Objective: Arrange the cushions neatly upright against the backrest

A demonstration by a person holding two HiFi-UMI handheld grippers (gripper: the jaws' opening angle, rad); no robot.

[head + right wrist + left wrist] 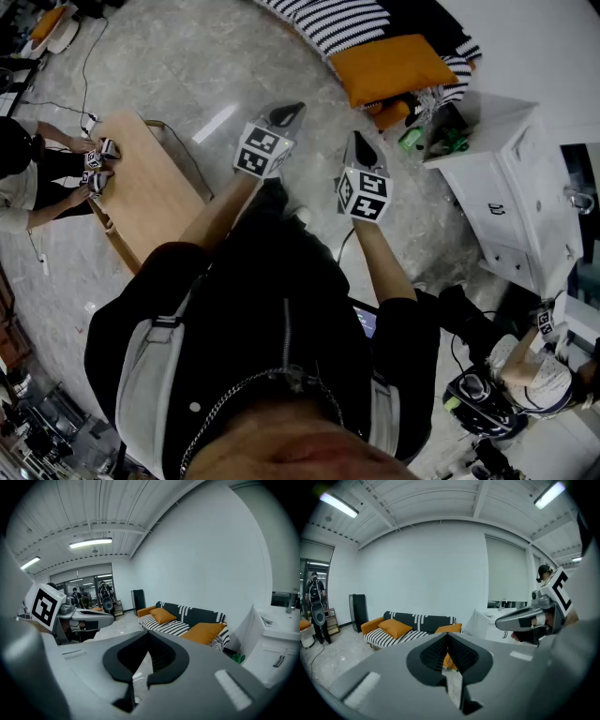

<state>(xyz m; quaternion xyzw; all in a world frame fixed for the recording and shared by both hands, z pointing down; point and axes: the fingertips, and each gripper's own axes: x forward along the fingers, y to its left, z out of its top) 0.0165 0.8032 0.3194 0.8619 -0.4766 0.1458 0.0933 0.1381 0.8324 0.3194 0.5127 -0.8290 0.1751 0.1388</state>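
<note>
Head view: the person holds both grippers out, near the middle of the frame. The left gripper point(289, 112) has its fingers pressed together with nothing in them. The right gripper point(358, 142) is closed and empty too. Farther off, at the top, an orange cushion point(394, 67) lies flat on the striped sofa point(328, 23). In the right gripper view, a second cushion point(163, 615) lies on the seat, not standing against the backrest point(197, 616). The job looks not started yet. Both cushions need standing up.
</note>
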